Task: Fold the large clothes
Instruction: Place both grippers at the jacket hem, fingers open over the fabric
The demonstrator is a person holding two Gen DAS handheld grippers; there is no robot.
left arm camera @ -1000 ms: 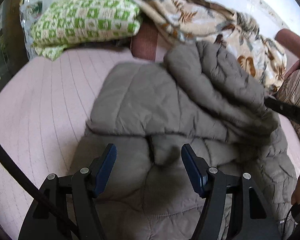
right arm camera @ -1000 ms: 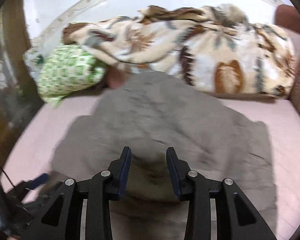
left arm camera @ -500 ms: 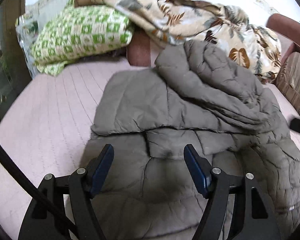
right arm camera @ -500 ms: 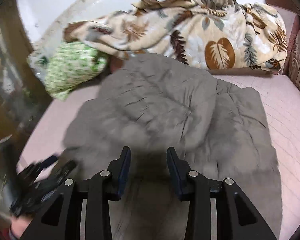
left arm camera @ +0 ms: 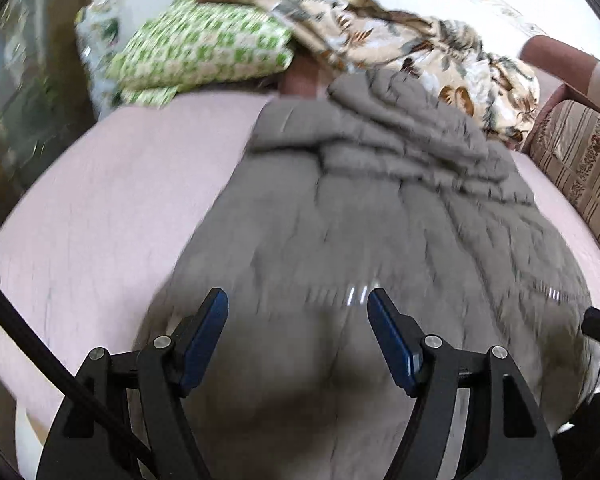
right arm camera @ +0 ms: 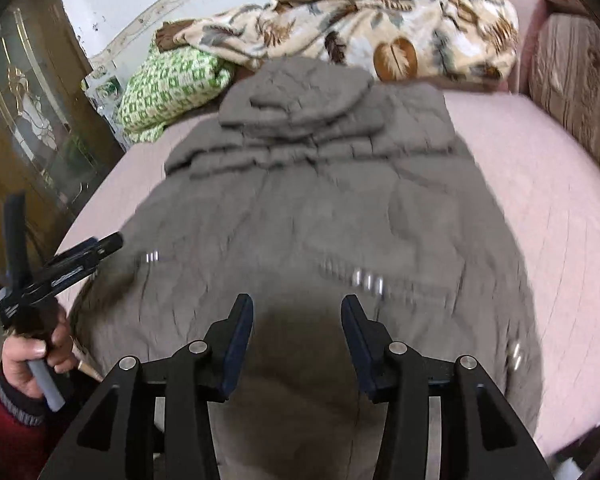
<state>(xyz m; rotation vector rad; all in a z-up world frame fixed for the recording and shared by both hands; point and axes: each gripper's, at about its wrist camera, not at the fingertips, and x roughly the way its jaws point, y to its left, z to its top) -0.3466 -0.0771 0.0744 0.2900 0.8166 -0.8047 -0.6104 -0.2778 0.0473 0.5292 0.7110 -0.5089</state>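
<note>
Your left claw hangs spread wide above the grey jacket, gripping nothing. Your right claw has just been widening, nothing between its pads. The jacket lies on the pink bed, its upper part bunched near the leaf-print blanket.

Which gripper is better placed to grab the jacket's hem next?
Either, marginally right: the right gripper and left gripper both hover open over the jacket near its hem, the right more central.

Soft daylight is falling from the far wall; motion blur is smearing the grey jacket, and fisheye distortion is bending and darkening both views' edges.
</note>
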